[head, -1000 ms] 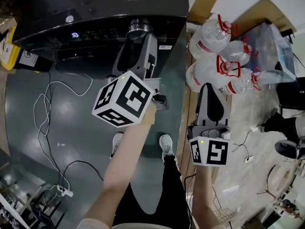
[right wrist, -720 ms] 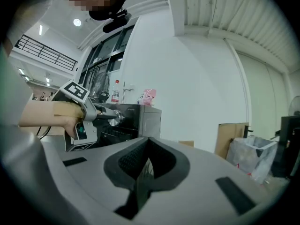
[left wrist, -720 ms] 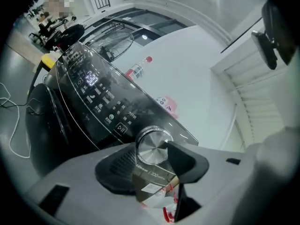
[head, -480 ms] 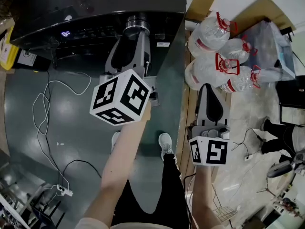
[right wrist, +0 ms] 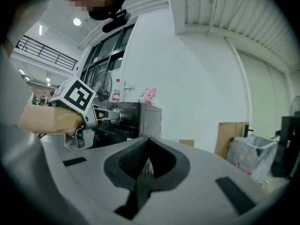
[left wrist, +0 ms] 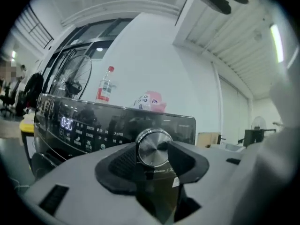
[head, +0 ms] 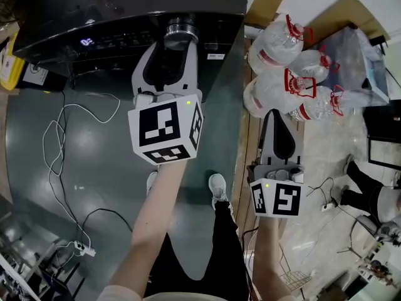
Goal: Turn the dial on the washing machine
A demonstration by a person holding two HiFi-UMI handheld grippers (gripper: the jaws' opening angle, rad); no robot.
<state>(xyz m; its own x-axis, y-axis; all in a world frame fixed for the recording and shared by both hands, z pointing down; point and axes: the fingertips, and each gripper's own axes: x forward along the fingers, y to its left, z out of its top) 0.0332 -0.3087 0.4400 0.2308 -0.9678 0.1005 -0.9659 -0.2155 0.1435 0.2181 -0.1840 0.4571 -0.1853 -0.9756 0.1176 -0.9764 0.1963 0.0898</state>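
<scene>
The dial [left wrist: 153,147] is a brushed-metal knob at the right end of the black washing machine [head: 125,5]'s control panel, on the far side of the scene in the head view. The left gripper [left wrist: 153,157] points at it about level. Its jaws have just been closing, and its two dark pads now press the dial's left and right sides, so it holds the knob. Its marker cube [head: 166,132] faces up on the near side.

The right gripper [head: 274,114] hangs right of the machine and nearer the person, well apart from the dial. Its jaws are together with nothing between them.

On top of the machine stand a clear bottle [left wrist: 105,86] with a red cap and label and a pink object [left wrist: 151,101]. Right of the machine, large water jugs [head: 282,74] with red caps and handles lie clustered on the floor. A piece of cardboard [head: 266,5] is beyond them. Left of the person's shoes [head: 218,190], a white cable [head: 62,143] loops over the dark floor to a power strip [head: 84,251].

The lit display [left wrist: 66,123] at the panel's left end reads 0:30. Rows of small characters beside it, and the print under the dial, are too small to read. A white sticker [head: 215,56] on the machine's front is also illegible.
</scene>
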